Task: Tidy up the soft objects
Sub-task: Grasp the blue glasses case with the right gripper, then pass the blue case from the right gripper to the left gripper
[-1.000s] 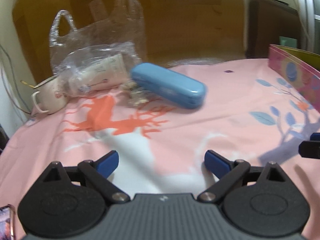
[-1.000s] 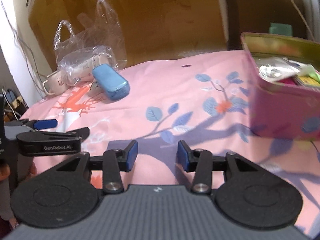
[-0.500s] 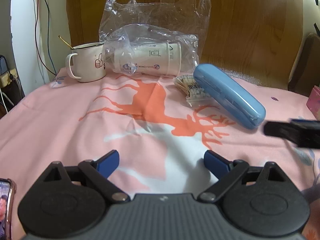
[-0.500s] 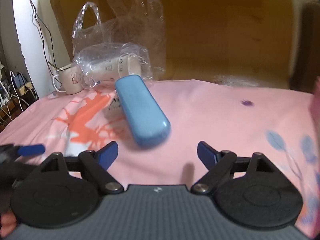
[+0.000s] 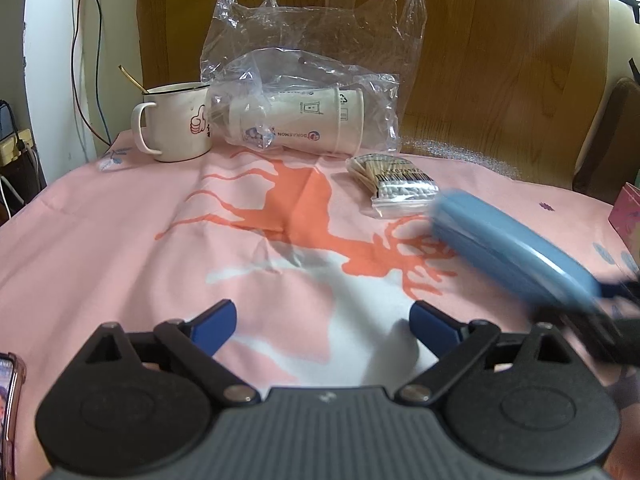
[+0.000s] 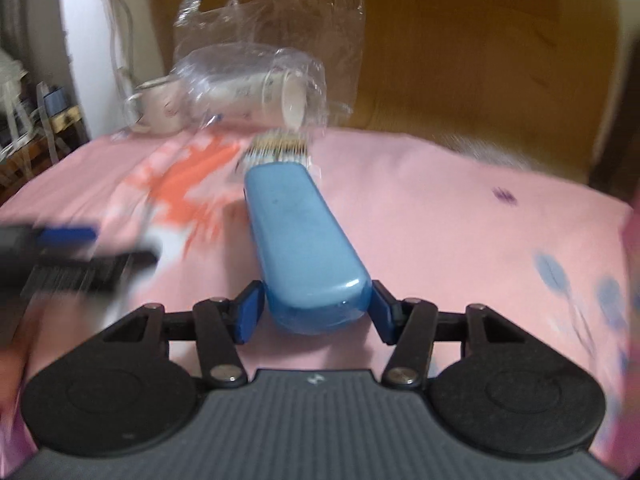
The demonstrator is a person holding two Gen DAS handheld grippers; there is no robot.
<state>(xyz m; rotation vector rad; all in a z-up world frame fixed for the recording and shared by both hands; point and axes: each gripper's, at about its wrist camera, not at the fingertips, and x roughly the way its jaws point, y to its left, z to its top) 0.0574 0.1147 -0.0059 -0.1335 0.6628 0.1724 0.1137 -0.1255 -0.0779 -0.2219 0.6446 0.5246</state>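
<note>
Right gripper: blue pads flank the near end of the blue case; contact unclear. Case is smooth, oblong and shut, lying on the pink cloth. Left gripper spread wide, empty, left of case. Beyond case: bagged cotton swabs, then clear plastic bag holding paper cups. Left view alone shows white mug with spoon.

Your blue case looks like smooth, slightly glossy hard plastic. The pink cloth under it is matt and lightly creased. The clear bags are thin, crinkled, shiny film. The mug has a glazed gloss. Your right claw has matt black links and blue pads. The board behind is smooth wood.
</note>
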